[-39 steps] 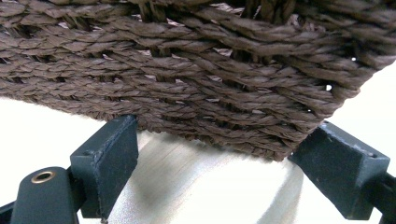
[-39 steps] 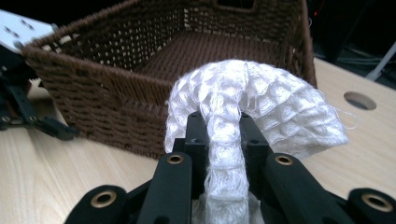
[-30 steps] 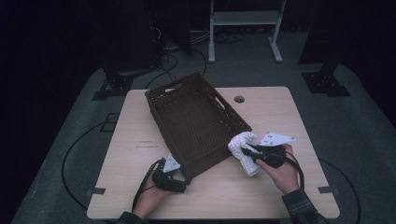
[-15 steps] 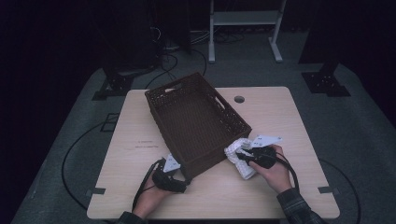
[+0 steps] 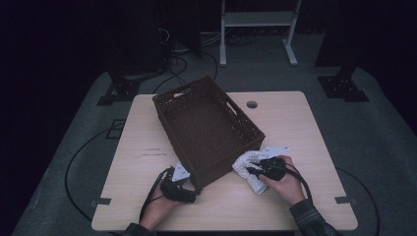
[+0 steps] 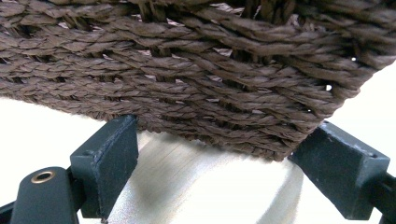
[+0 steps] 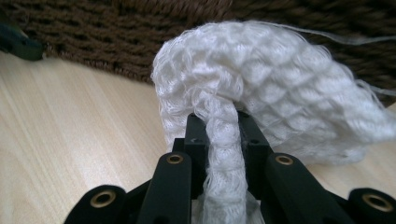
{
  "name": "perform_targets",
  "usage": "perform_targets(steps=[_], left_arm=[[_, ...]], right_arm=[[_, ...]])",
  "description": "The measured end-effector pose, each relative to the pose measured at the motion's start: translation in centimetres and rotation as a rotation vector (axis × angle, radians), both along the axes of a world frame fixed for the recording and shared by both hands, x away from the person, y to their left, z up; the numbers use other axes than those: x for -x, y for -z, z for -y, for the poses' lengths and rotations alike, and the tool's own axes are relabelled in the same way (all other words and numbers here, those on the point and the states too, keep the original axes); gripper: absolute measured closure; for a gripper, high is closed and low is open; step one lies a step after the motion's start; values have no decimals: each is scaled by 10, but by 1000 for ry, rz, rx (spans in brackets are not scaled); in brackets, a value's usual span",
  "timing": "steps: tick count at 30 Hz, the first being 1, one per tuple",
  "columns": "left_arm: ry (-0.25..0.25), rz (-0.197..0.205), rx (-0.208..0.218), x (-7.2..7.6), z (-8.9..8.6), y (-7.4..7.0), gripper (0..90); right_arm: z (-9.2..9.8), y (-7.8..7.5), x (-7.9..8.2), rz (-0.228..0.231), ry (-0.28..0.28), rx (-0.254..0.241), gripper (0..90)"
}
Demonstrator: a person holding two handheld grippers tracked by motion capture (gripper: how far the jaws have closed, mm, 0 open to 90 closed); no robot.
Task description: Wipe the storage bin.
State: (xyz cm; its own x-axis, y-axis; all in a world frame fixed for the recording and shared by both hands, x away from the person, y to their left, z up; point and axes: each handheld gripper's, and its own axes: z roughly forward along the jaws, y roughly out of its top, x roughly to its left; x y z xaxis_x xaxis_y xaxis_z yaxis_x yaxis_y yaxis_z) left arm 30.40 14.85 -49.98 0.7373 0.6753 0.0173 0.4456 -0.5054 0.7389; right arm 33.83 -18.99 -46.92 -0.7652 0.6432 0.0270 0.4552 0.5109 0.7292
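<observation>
Jaws of the right gripper (image 7: 217, 126) are pressed together on a fold of a white cloth (image 7: 275, 88), which bulges out past the tips and rests on the table (image 7: 70, 135). In the high view the right gripper (image 5: 253, 170) lies near the table's front edge, and the cloth (image 5: 246, 164) touches the near right side of the basket (image 5: 206, 130) (outside it, not inside). The right hand (image 5: 285, 183) comes in from the bottom.

Jaws of the left gripper (image 6: 229, 154) stand spread, one at each side of the basket's (image 6: 196, 70) lower corner; neither pad clearly presses on the weave. In the high view the left gripper (image 5: 189, 189) sits at the basket's near corner, held by the left hand (image 5: 160, 206).

The basket is brown, woven and set askew on the table (image 5: 295, 123). A small dark disc (image 5: 252, 104) lies on the table beyond it.
</observation>
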Motion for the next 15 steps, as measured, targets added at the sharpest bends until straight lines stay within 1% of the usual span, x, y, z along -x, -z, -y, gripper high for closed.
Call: perform_targets(steps=[3,6,11,15], left_arm=[[0,0,0,0,0,0,138],[0,0,0,0,0,0,138],[-1,2,2,0,0,0,138],[0,2,2,0,0,0,138]], right_arm=[[-3,2,1,0,-9,18,771],[-4,2,2,0,-7,14,770],[-3,-4,6,27,-13,-8,772],[-1,-12,10,52,-11,-43,772]])
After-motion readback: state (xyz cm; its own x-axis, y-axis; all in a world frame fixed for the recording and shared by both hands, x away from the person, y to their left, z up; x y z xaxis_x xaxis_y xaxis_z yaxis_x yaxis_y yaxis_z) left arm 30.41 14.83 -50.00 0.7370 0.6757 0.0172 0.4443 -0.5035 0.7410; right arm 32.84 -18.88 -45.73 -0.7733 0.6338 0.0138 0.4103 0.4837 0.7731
